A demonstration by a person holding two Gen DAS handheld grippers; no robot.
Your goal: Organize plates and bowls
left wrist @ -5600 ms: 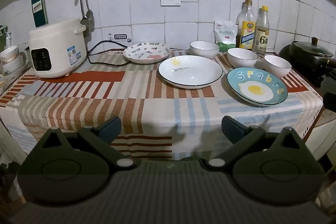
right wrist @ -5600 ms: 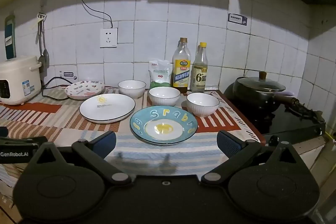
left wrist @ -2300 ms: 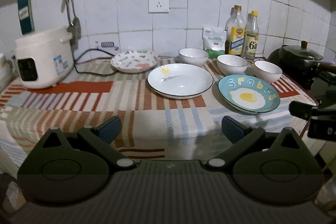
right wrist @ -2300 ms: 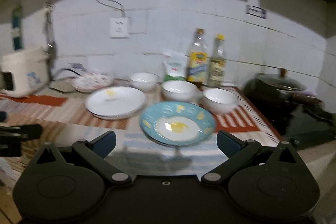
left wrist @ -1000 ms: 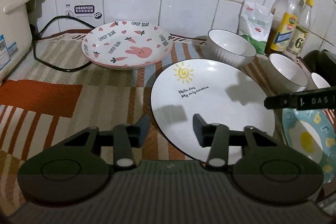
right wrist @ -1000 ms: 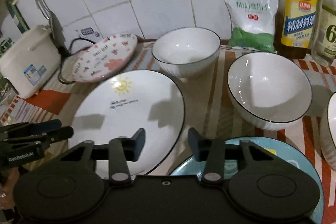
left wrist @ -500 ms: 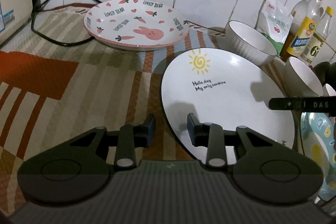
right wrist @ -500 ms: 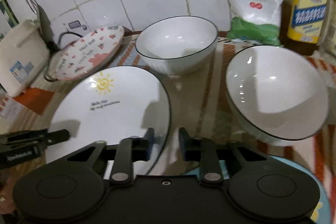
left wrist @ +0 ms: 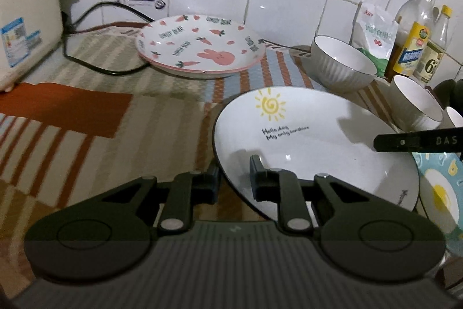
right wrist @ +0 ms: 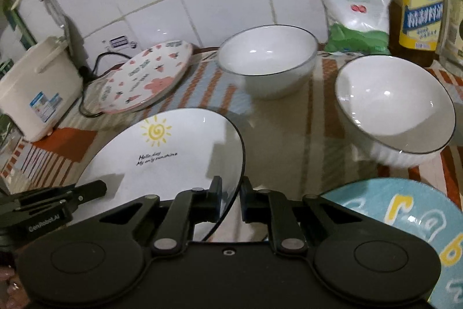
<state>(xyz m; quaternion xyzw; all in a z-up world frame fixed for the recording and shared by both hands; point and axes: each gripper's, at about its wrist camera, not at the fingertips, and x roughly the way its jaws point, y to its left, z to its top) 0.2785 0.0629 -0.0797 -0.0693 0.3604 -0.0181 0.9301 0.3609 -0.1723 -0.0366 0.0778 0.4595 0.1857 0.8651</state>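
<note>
The white sun plate (left wrist: 312, 141) lies on the surface (left wrist: 86, 118), which is covered by a striped cloth, and serves as the landmark. The left tongs (left wrist: 235, 178) have just been closing and now clamp its near-left rim, one finger under the edge and one on the inside. The right tongs (right wrist: 231, 200) are clamped on the plate's right rim, with the black edge line running between the pads.

Behind the sun plate and to its left sits the bunny plate (left wrist: 201, 47), apart from it. Behind the sun plate and to its right stands a white bowl (right wrist: 267, 60), with a second white bowl (right wrist: 395, 109) further right. The blue egg plate (right wrist: 405, 228) lies just beside the sun plate's right edge. A rice cooker (left wrist: 26, 16) stands far to the left, and a green-and-white bag (right wrist: 354, 7) and an oil bottle (right wrist: 416, 2) stand against the tiled wall behind the bowls.
</note>
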